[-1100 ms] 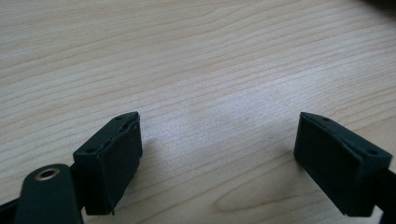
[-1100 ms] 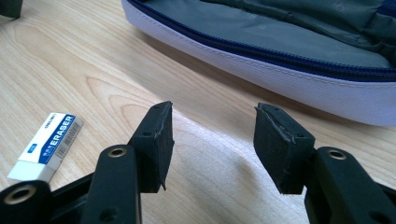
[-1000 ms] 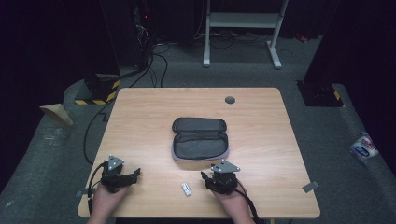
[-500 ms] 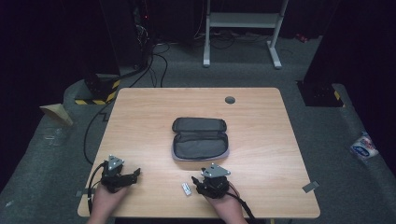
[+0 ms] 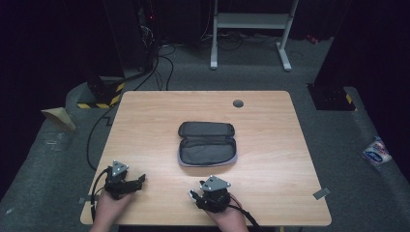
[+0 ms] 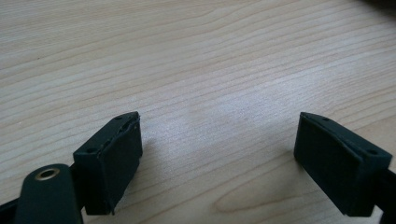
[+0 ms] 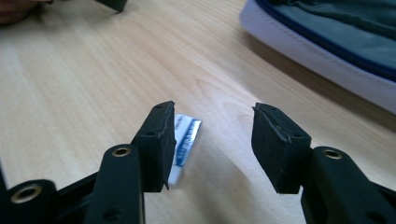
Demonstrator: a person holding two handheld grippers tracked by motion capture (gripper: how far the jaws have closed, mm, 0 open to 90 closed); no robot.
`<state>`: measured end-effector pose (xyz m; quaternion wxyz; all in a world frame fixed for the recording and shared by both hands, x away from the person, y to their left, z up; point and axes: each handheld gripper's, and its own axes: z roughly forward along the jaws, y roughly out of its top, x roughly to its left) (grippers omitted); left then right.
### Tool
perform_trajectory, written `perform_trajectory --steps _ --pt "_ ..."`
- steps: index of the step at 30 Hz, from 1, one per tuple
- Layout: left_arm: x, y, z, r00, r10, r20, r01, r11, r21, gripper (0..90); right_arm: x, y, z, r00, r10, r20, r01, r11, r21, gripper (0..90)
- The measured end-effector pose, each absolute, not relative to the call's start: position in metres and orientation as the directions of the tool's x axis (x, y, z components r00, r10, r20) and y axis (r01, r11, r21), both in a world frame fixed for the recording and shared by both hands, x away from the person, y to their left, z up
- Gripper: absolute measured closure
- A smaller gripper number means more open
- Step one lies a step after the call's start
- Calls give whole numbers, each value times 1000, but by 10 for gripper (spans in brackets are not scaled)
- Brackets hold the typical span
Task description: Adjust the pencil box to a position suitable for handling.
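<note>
Right claw (image 7: 212, 140) is hovering low over the wooden surface (image 5: 145, 121) near its front edge, jaws spread, gripping nothing. A small white-and-blue packet (image 7: 184, 140) is lying flat on the surface, partly hidden behind that claw's left jaw, not yet between the jaws. Left claw (image 6: 219, 163) is sitting at the front-left corner, jaws spread wide over bare wood. A grey zip case (image 5: 208, 143) is lying open mid-surface, well apart from both claws.
</note>
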<state>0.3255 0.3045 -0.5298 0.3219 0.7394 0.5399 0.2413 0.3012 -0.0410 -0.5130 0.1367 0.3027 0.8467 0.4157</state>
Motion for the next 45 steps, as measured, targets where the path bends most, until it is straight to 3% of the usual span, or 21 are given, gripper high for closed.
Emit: perform_trajectory --steps 20,35,45 --pt "326 304 -530 303 953 5 644 -209 736 157 291 -27 -523 -807 590 6 397 536 745 582" --pt "326 304 -530 303 953 6 643 -209 737 158 291 -27 -524 -803 596 -12 398 551 733 700" --pt "326 304 -530 305 952 9 642 -212 737 158 292 -27 -524 -807 591 -23 387 557 735 647"
